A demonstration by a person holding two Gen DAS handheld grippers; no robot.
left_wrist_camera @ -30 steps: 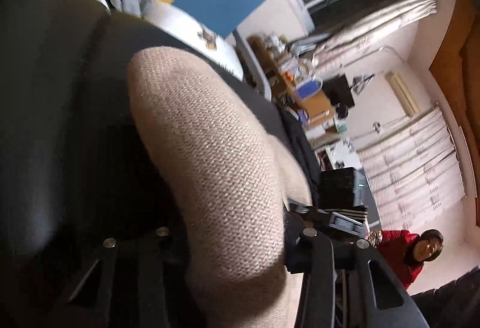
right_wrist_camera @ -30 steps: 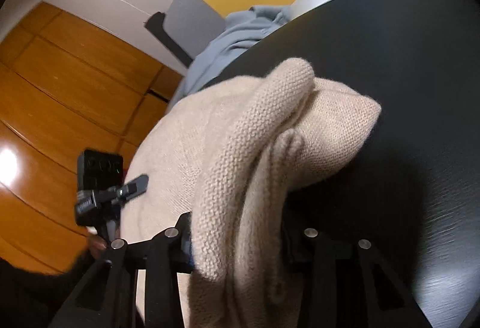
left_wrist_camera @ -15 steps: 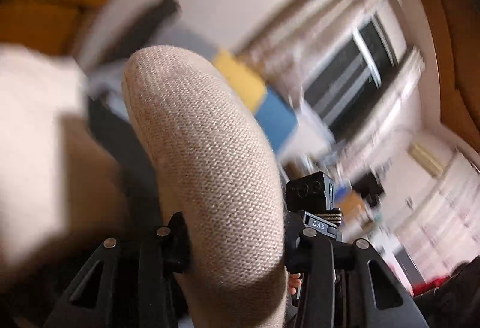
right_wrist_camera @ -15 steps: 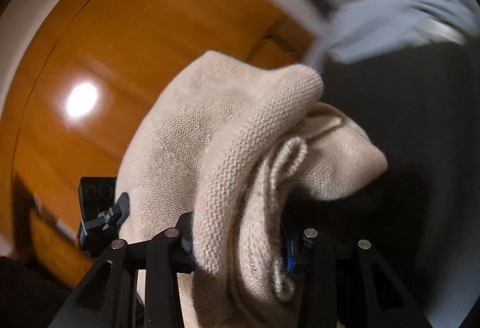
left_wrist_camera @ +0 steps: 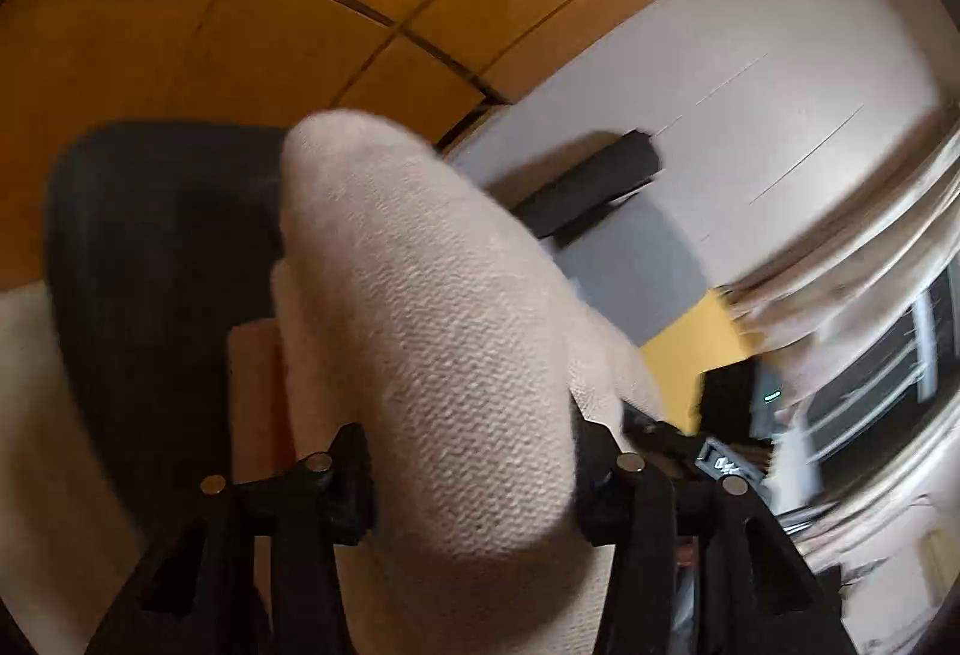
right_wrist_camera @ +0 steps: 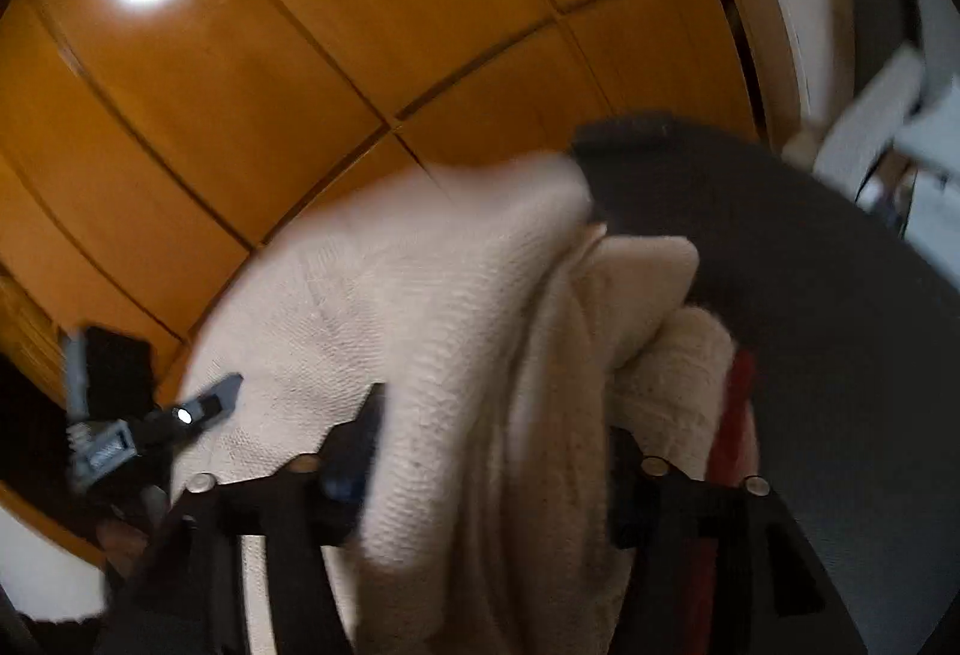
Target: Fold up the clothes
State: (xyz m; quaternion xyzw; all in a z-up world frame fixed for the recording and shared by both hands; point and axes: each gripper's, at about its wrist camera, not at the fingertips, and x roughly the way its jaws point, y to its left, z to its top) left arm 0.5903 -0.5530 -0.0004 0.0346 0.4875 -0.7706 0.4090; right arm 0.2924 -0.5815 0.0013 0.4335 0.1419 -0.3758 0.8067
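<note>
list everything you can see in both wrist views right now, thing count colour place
knit sweater: one, cream, bunched between the fingers of both grippers
table: one, black, under the sweater
wall panels: several, orange wood, behind the table
curtain: one, pale, at the window on the right of the left view
left gripper: one, black, jaws opening, sweater between them
right gripper: one, black, jaws opening, sweater between them

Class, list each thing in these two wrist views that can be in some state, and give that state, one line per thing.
Beige knit garment: bunched, lifted, between both grippers' fingers.
Left gripper: jaws opening, garment between them.
Right gripper: jaws opening, gathered folds between them.
Black table: partly covered by the garment.
</note>
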